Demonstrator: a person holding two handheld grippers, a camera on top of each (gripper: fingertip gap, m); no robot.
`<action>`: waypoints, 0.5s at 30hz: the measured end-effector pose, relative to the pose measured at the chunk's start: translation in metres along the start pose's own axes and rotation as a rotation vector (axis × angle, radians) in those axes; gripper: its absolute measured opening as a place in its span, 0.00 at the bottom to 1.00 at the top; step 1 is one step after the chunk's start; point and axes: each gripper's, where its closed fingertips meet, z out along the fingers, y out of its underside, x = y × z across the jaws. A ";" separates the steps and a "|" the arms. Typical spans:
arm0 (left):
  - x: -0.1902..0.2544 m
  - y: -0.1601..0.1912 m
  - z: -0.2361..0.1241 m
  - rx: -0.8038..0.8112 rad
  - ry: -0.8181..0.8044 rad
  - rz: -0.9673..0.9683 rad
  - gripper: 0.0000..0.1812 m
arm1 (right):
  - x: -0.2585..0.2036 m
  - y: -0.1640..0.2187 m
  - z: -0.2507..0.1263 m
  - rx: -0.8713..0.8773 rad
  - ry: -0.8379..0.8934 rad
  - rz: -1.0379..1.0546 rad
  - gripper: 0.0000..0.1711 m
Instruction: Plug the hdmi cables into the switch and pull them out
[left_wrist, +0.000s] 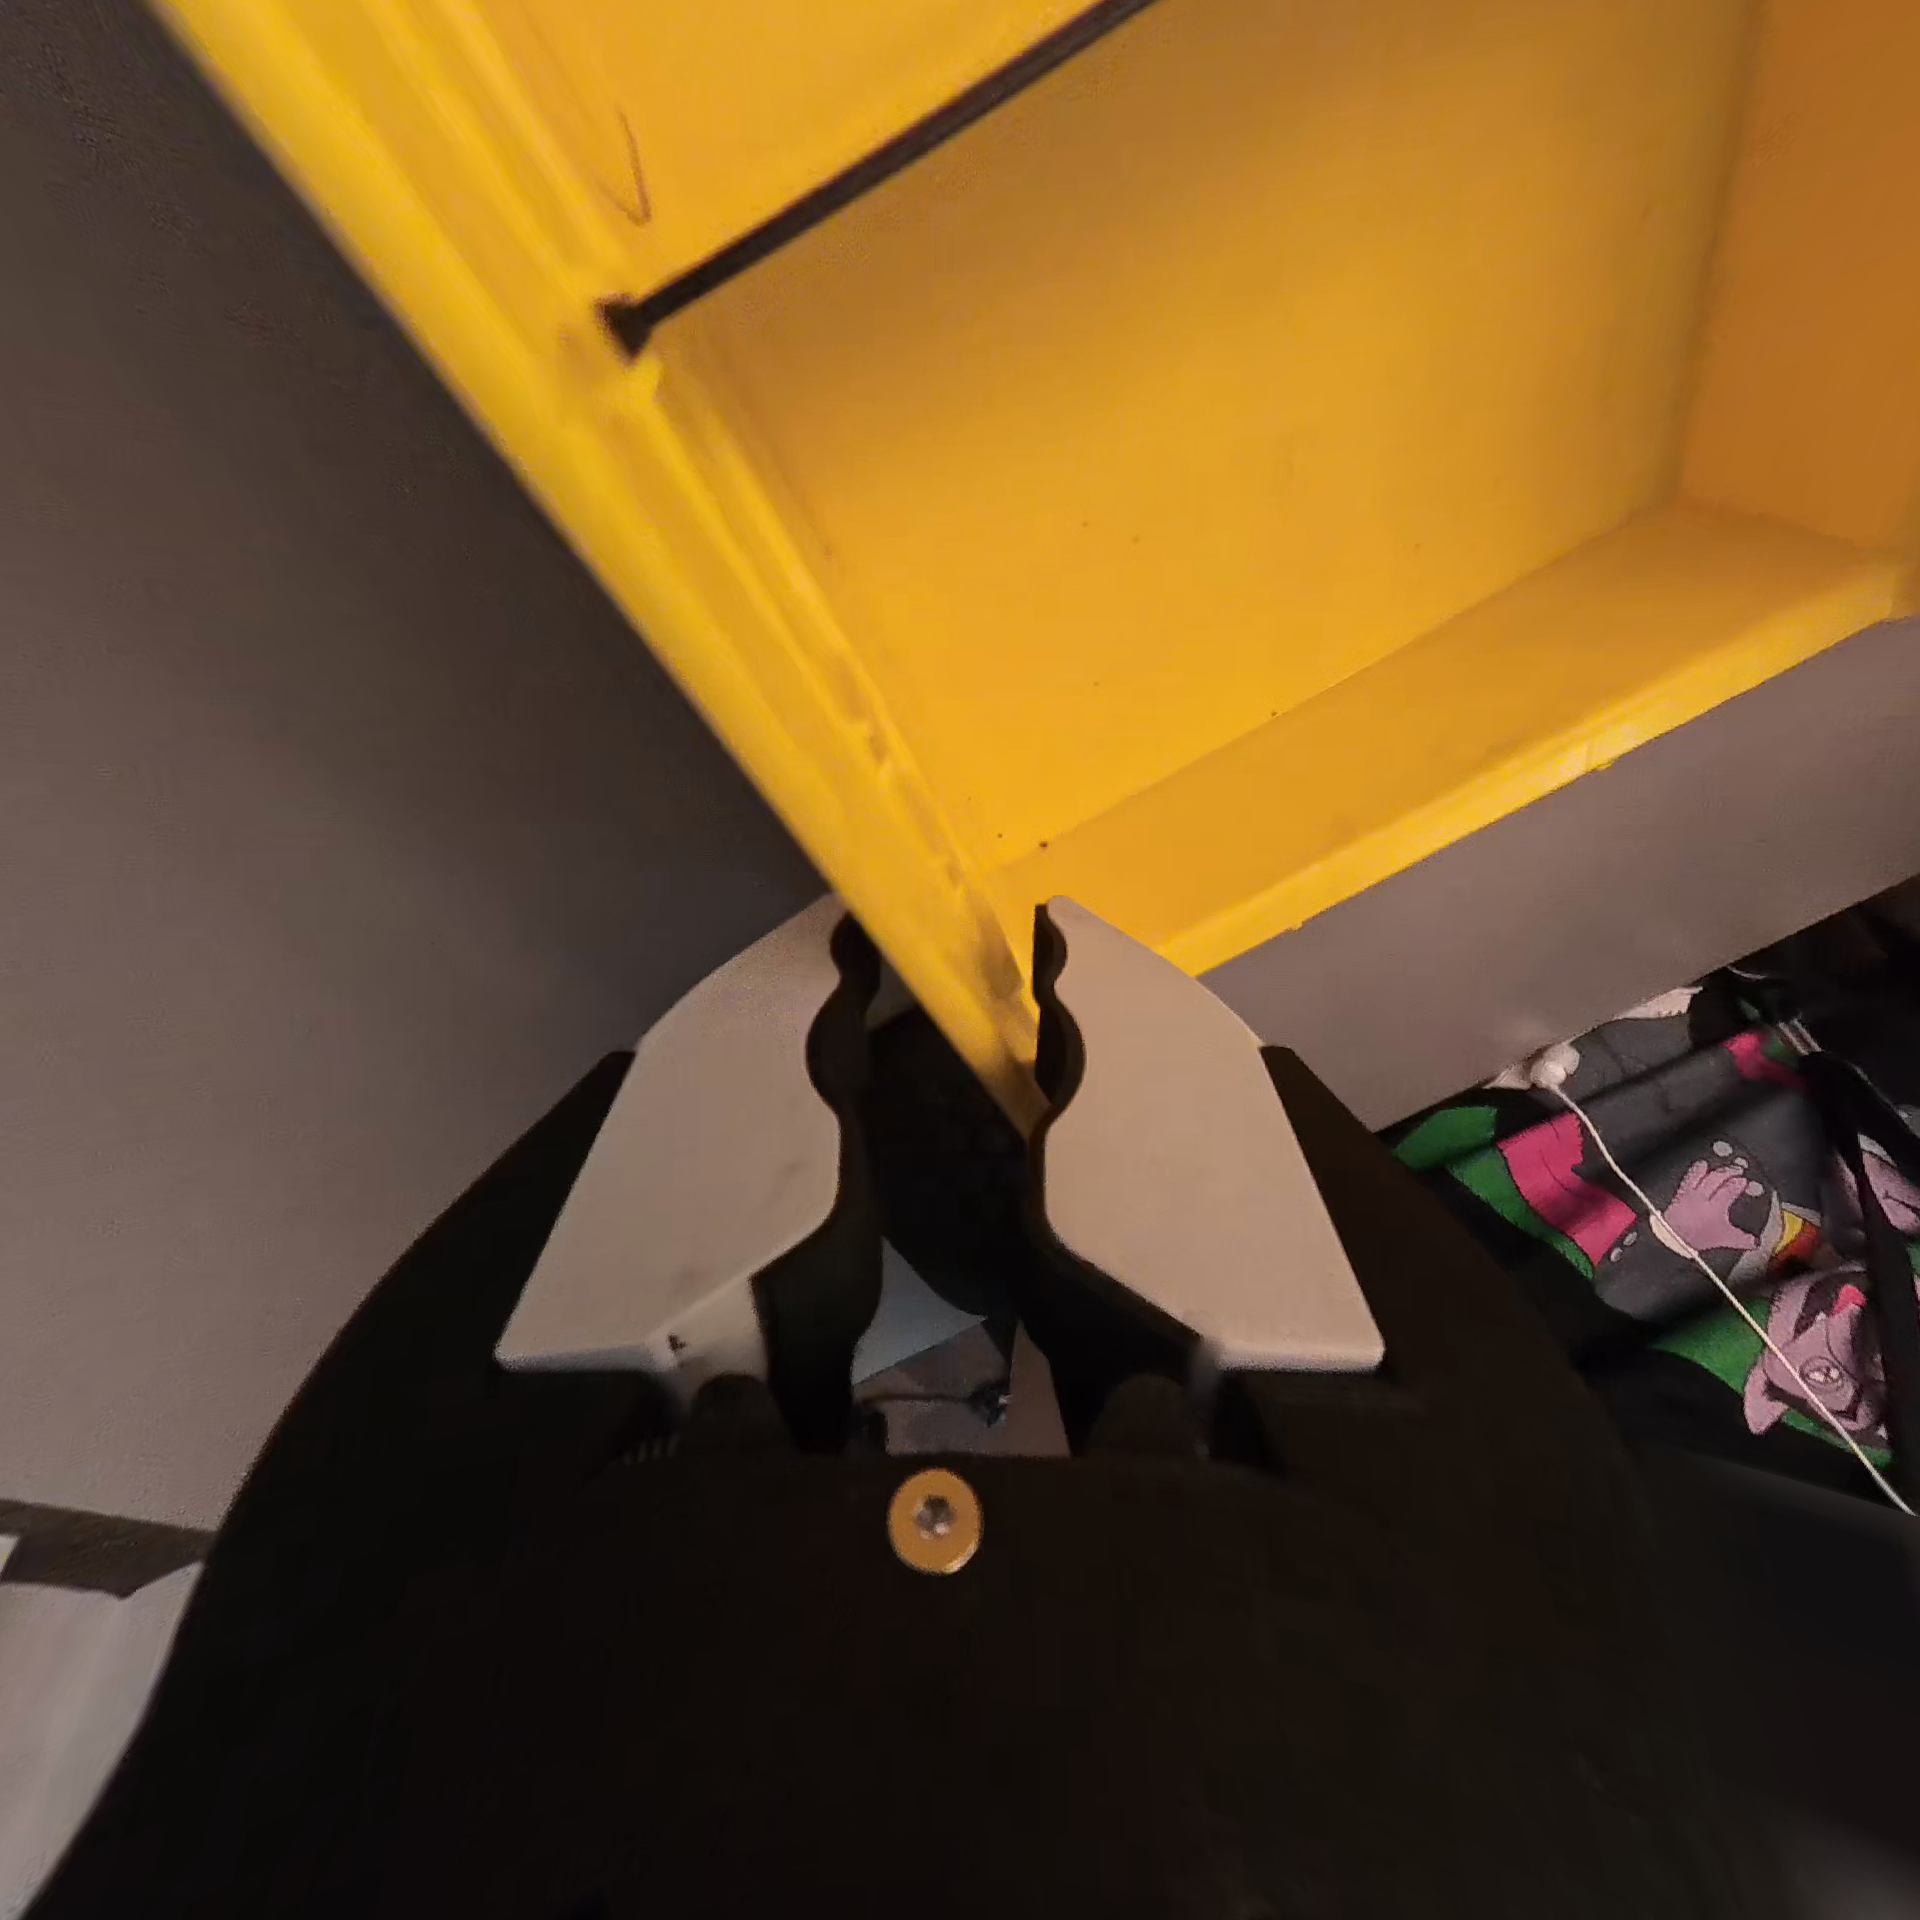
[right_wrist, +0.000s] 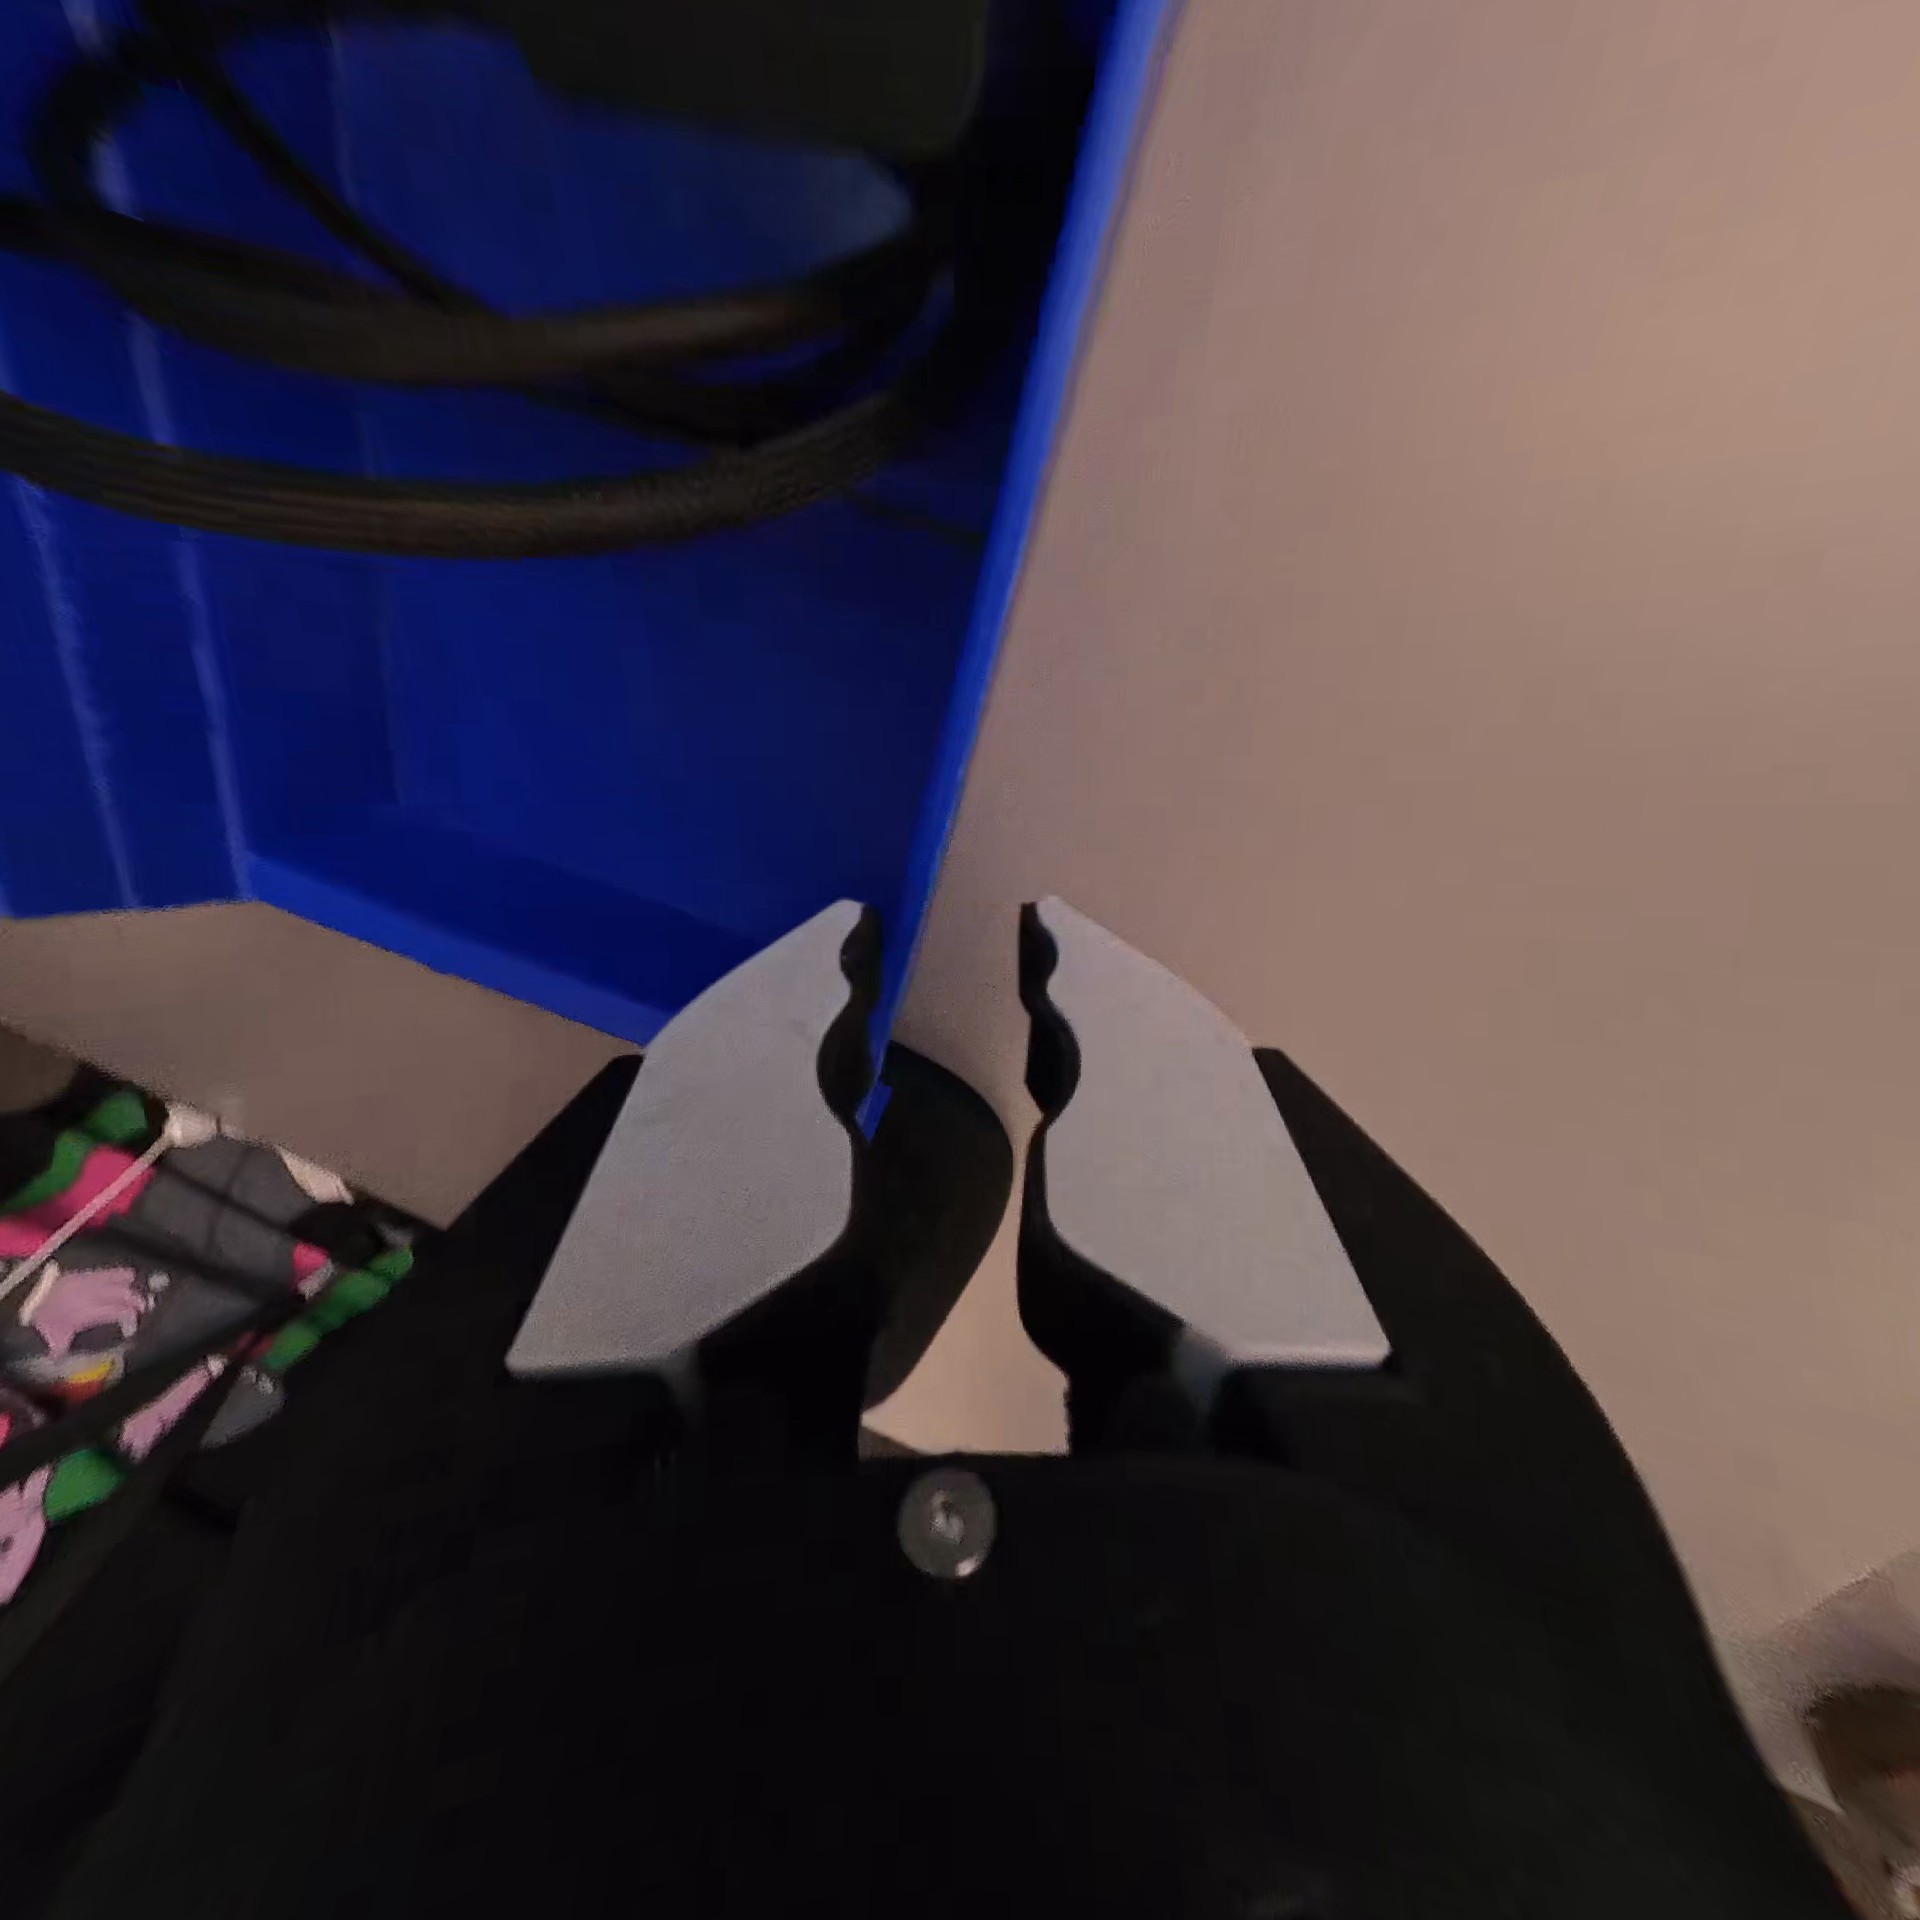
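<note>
My left gripper (left_wrist: 940, 914) is closed on the rim of a yellow bin (left_wrist: 1195, 520); the rim fills the gap between the two fingers. A thin black cable (left_wrist: 883, 166) crosses the top of that bin. My right gripper (right_wrist: 945, 914) is open by a narrow gap and straddles the side wall of a blue bin (right_wrist: 520, 727). The wall lies against the left finger and is apart from the right one. Black braided HDMI cables (right_wrist: 468, 488) lie coiled in the blue bin. A blurred dark object (right_wrist: 779, 62) sits at its far end. No switch shows clearly.
Both bins stand on a pale tabletop (right_wrist: 1455, 623), which also shows in the left wrist view (left_wrist: 312, 727). Patterned green, pink and purple cloth shows beyond the table edge in the left wrist view (left_wrist: 1662, 1195) and in the right wrist view (right_wrist: 125, 1299).
</note>
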 end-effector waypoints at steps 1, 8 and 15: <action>0.000 0.002 -0.005 0.027 -0.008 -0.006 0.15 | -0.001 -0.005 -0.012 0.068 0.017 0.010 0.14; 0.010 0.017 -0.043 0.209 -0.087 0.024 0.14 | -0.088 -0.063 -0.101 0.587 0.155 -0.303 0.15; 0.030 0.025 -0.070 0.341 -0.157 0.146 0.14 | -0.272 -0.100 -0.085 0.964 -0.257 -0.711 0.42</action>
